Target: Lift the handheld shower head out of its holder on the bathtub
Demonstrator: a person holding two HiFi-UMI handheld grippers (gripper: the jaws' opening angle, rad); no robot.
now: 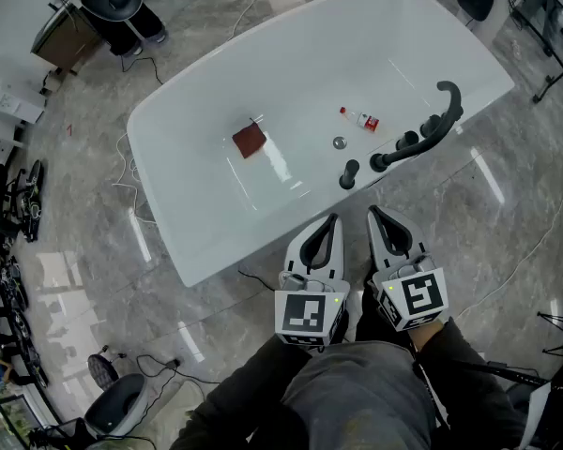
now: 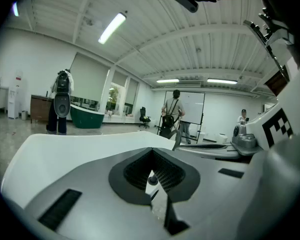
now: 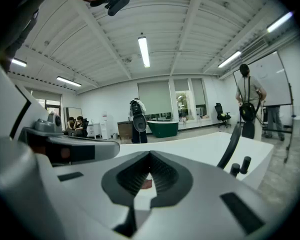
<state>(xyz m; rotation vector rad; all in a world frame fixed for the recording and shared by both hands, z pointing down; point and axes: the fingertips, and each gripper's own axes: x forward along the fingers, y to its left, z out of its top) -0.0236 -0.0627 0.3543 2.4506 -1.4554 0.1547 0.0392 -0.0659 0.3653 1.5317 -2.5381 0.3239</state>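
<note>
The black handheld shower head lies in its holder on the right rim of the white bathtub, with black knobs beside it. Both grippers hover side by side just outside the tub's near edge, short of the shower head. My left gripper is shut with nothing in it, and so is my right gripper. In the right gripper view the shower head's handle rises to the right of the shut right gripper. In the left gripper view the left gripper points over the tub rim.
Inside the tub lie a red-brown square block, a small bottle with a red label and the drain. Cables trail over the grey marble floor. Equipment stands at the left and back; a person stands far off.
</note>
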